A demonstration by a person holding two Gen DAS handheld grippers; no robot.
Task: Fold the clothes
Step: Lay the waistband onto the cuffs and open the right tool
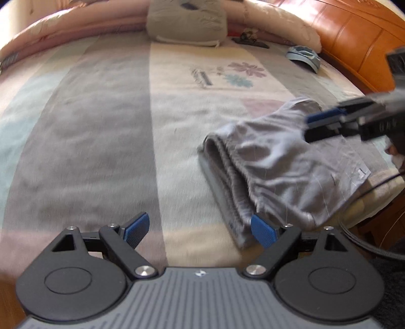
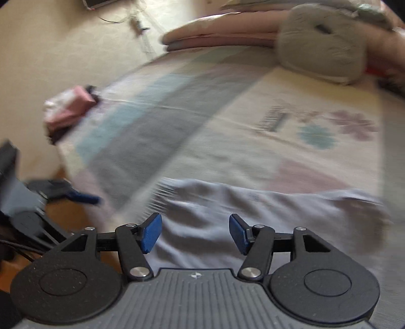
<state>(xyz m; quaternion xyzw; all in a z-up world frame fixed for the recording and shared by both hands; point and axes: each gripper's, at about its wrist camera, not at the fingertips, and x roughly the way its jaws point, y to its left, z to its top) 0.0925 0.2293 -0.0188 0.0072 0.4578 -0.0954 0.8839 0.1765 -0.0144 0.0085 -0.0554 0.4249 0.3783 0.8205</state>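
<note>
A grey folded garment (image 1: 283, 167) lies on the bed near its right front edge, its ribbed waistband facing left. It also fills the lower middle of the right wrist view (image 2: 253, 212). My left gripper (image 1: 200, 231) is open and empty, hovering just left of the garment's near corner. My right gripper (image 2: 195, 234) is open and empty above the garment; it also shows in the left wrist view (image 1: 319, 124) over the garment's far right part. The left gripper appears in the right wrist view (image 2: 76, 196) at the left.
The striped, flowered bedsheet (image 1: 101, 126) covers the bed. A grey pillow (image 1: 187, 22) and pink duvet (image 1: 63, 30) lie at the head. A blue item (image 1: 303, 57) lies by the wooden frame (image 1: 354, 43). Pink clothes (image 2: 68, 106) sit at the bed's left edge.
</note>
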